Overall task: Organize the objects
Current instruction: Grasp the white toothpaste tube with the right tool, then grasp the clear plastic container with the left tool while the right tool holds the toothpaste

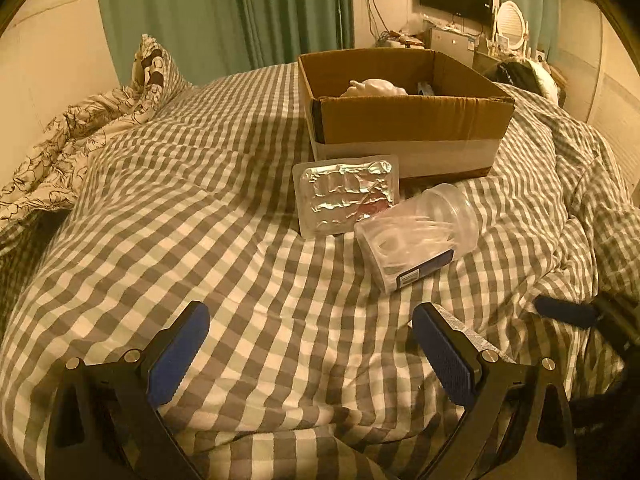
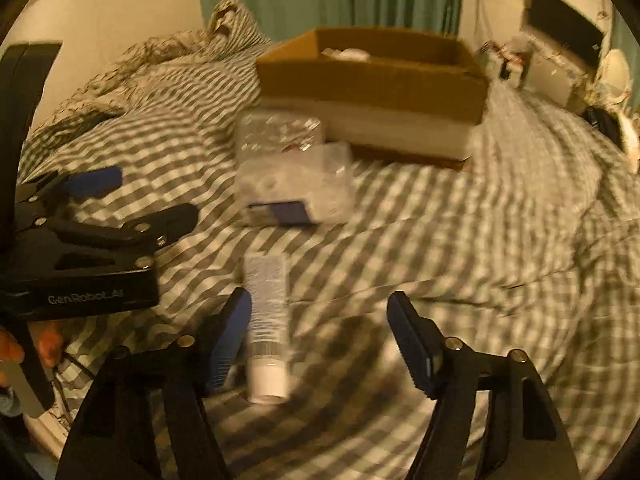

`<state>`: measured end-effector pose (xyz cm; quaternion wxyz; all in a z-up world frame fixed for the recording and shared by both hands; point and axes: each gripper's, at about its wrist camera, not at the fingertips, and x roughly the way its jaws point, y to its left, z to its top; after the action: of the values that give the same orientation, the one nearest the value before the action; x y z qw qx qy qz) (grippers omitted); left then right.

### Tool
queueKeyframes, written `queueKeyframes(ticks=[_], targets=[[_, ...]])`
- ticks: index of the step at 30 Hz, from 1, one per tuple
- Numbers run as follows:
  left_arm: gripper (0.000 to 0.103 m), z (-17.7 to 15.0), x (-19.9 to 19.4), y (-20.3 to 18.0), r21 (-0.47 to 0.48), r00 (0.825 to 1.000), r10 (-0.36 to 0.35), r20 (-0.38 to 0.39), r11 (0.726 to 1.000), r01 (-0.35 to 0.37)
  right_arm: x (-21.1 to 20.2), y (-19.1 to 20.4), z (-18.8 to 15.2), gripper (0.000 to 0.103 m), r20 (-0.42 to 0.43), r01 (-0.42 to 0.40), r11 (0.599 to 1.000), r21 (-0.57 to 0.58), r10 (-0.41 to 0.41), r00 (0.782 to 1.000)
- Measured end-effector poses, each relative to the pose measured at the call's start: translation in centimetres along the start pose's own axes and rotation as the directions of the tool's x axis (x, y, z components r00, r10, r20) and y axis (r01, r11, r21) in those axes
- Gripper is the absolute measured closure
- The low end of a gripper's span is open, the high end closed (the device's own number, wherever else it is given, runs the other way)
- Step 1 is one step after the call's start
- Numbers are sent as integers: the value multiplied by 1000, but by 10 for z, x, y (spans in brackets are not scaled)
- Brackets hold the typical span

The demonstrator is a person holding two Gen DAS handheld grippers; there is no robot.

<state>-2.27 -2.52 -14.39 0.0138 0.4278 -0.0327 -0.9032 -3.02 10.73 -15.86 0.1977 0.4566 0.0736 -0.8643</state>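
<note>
A big brown cardboard box (image 1: 404, 120) sits open on the bed with the grey and white checked cover (image 1: 200, 220), toward the far edge. It looks like the place where the loose things should go. Something white and lumpy (image 1: 376, 88) already lies inside; what it is cannot be told.

Three loose things wait on the cover in front of the box. One flat clear pack with crinkled silver foil (image 1: 346, 196) leans against the near wall of the box. One clear plastic jar full of thin white sticks, with a dark blue label (image 1: 416, 240), lies on its side, touching the foil pack. One white tube with small print and a white cap (image 2: 267, 328) lies nearer the near edge of the bed, apart from the other two, with its cap toward the camera.

There are two grippers, and each has two blue pads. The left gripper (image 1: 310, 354) has its jaws wide apart with nothing between them, just bare cover. It is not near any thing yet.

The right gripper (image 2: 320, 346) points down at the white tube. Its jaws are partly open. The tube lies just inside the left pad, and the pads do not squeeze it yet. I think this gripper is about to grab the tube, likely so it can go in the box. The picture is blurry here.
</note>
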Motion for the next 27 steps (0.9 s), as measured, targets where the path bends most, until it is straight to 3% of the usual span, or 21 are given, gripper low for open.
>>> queueKeyframes(ticks=[3, 5, 10, 14, 23, 27], targets=[[0, 0, 4, 4, -22, 1000, 2, -12, 1000, -2, 15, 8, -3, 37, -37, -28, 999, -18, 27, 999], [0, 1, 7, 5, -29, 1000, 4, -19, 1000, -5, 23, 10, -5, 45, -54, -19, 999, -31, 17, 998], [0, 1, 7, 1, -28, 1000, 12, -24, 1000, -12, 20, 1, -4, 79, -43, -6, 999, -34, 4, 999], [0, 3, 10, -7, -28, 999, -5, -38, 1000, 4, 6, -23, 1, 79, -26, -49, 999, 17, 50, 998], [0, 12, 26, -35, -65, 996, -57, -70, 997, 53, -35, -84, 31, 79, 107, 104, 991, 89, -113, 988], [0, 22, 37, -54, -99, 993, -97, -67, 991, 90, -37, -98, 36, 79, 124, 125, 986, 110, -138, 983]])
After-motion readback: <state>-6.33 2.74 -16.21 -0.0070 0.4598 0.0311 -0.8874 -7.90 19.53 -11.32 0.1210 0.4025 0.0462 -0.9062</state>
